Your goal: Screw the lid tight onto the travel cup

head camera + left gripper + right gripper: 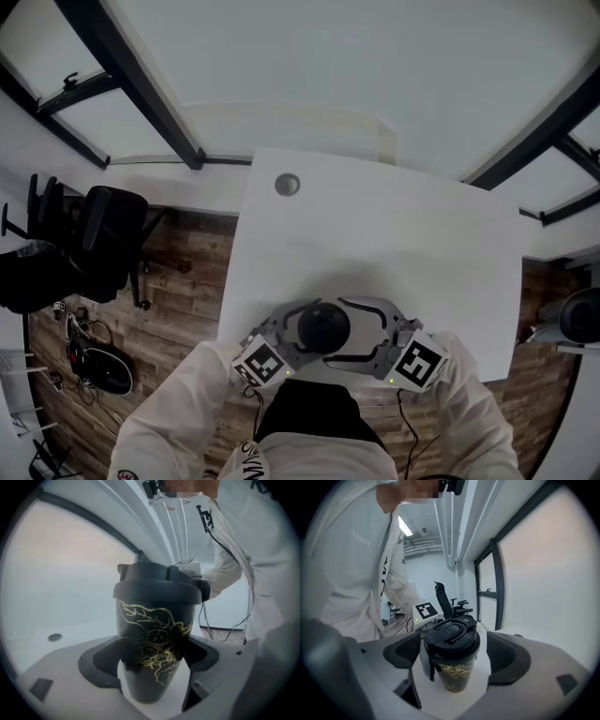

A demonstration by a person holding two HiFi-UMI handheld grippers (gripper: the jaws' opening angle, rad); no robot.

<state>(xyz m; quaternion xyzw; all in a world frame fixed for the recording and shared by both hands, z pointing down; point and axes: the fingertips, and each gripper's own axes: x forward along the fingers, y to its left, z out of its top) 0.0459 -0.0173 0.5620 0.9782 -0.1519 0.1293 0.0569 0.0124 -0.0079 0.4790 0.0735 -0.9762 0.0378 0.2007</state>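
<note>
The cup point(154, 634) stands upright on the white table point(375, 234), close to the edge nearest me, with one of my tools on each side of it. It is black with a gold leaf pattern on its wall. The black lid point(451, 637) sits on top of it, level, with its flip tab lying across it; I cannot tell how far it is screwed down.

My left gripper point(153, 667) has its jaws spread wide and clamped on the lower body of the cup. Its dark pads point(101, 660) press the wall on both sides, below the lid's rim.

My right gripper point(452, 660) comes from the opposite side and stands higher, at the level of the lid. Its jaws are apart, one on each side of the lid. A gap shows between the lid and the pad point(508, 656) on the right; the other pad is just beside the lid, and I see no contact there.

A round hole cover point(287, 184) sits near the far edge of the table. An office chair point(108, 225) stands on the wooden floor point(187, 281) to my left.
</note>
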